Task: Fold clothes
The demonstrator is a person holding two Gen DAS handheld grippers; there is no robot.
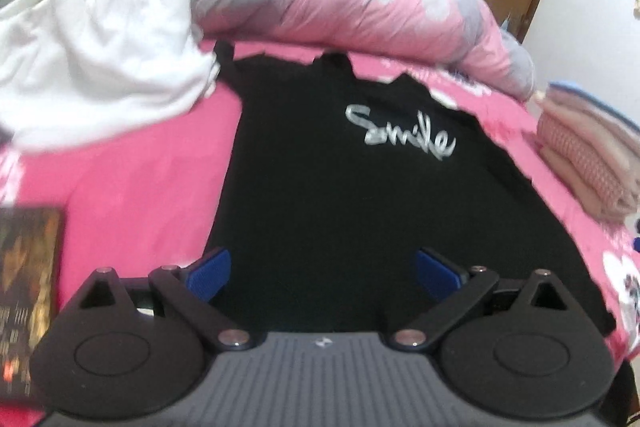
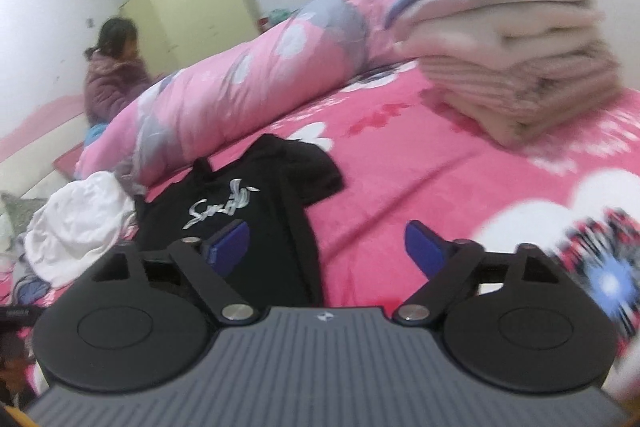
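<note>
Black T-shirt [image 1: 340, 195] between white heap [image 1: 92, 67], folded stack [image 1: 588, 163]

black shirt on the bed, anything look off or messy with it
The black shirt lies mostly flat on the pink bedspread, print up, but its sleeve is bunched and its left edge is tucked under the crumpled white garment. Nothing is damaged.
</note>
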